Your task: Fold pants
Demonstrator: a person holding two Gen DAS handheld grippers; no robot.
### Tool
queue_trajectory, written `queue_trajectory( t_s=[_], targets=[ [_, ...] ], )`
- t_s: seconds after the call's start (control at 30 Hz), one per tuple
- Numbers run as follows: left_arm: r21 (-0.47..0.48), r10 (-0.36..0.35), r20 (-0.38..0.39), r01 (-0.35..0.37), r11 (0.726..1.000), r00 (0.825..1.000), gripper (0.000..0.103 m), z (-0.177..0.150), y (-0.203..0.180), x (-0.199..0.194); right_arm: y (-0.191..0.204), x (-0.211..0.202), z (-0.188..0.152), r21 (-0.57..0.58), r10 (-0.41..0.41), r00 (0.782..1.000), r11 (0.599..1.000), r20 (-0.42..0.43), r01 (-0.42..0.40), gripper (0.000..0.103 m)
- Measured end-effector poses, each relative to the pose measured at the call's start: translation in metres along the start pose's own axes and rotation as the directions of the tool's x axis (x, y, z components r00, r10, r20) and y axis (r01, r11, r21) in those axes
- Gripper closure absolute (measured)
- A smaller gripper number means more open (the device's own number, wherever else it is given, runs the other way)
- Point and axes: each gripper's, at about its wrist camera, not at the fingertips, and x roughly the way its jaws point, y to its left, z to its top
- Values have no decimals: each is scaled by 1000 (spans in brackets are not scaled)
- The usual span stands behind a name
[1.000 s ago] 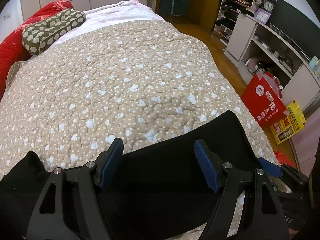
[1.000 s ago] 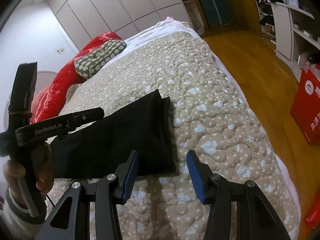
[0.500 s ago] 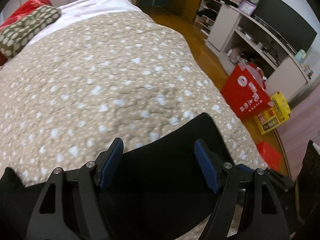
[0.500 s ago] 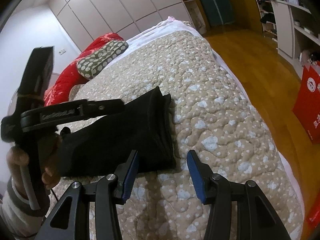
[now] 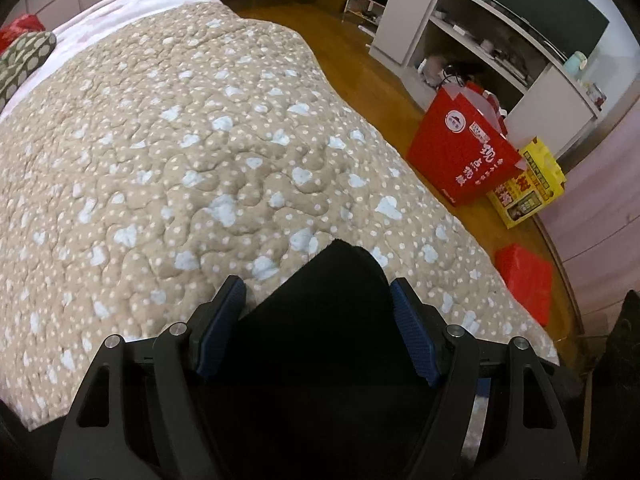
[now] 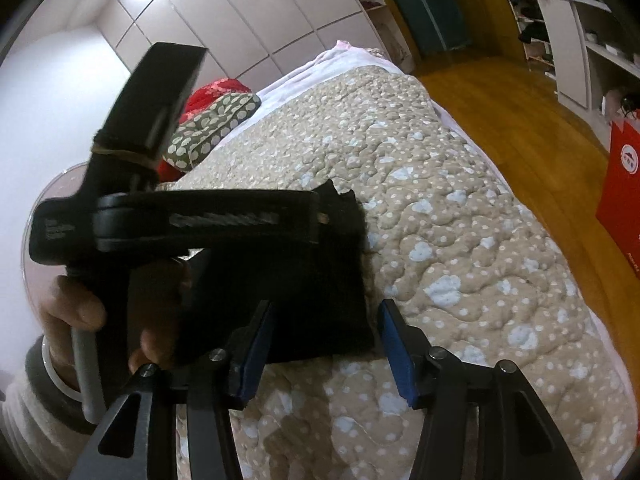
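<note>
The black pants [image 6: 320, 280] lie folded on the beige spotted quilt [image 6: 460, 220]. In the left wrist view the pants [image 5: 332, 320] fill the space between the fingers. My left gripper [image 5: 318, 320] is open, low over the pants with its jaws on either side of the fabric end. In the right wrist view the left gripper [image 6: 324, 208] reaches across the pants, held by a hand [image 6: 80, 312]. My right gripper [image 6: 326, 340] is open and empty, hovering at the near edge of the pants.
A green spotted pillow [image 6: 212, 124] and a red cushion [image 6: 208, 92] lie at the bed's head. A red bag [image 5: 460, 152], a yellow box [image 5: 528, 188] and a red packet [image 5: 524, 280] stand on the wood floor by white shelves [image 5: 480, 40].
The left gripper has moved right along the pants to their end near the bed's edge. The right gripper has come a little closer to the pants. Both stay open.
</note>
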Motion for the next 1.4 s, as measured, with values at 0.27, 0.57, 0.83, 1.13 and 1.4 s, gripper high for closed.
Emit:
queue_trajectory(
  t_s=[0.27,0.57,0.83,1.13,1.4],
  targets=[
    [-86,-55,63,60,994,997,43,0,24,-43,18,4,17,-5,108,994,994,10,-108,90],
    [-277,100,274,-21,961,957,43,-64,124,-195,124,-11,41,-239,269,963,937,25,-256,90],
    [-538,287,203,-139,831,936,43,-169,215,-238,230,64,4,-326,380,910,849,-167,-415,89],
    [-575,294,171,-146,805,940,43,-201,217,-225,235,75,-7,-317,382,857,812,-346,-490,67],
    [-536,299,137,-184,824,944,43,-193,185,-189,205,91,19,-470,47,982,873,-183,-129,74]
  ],
)
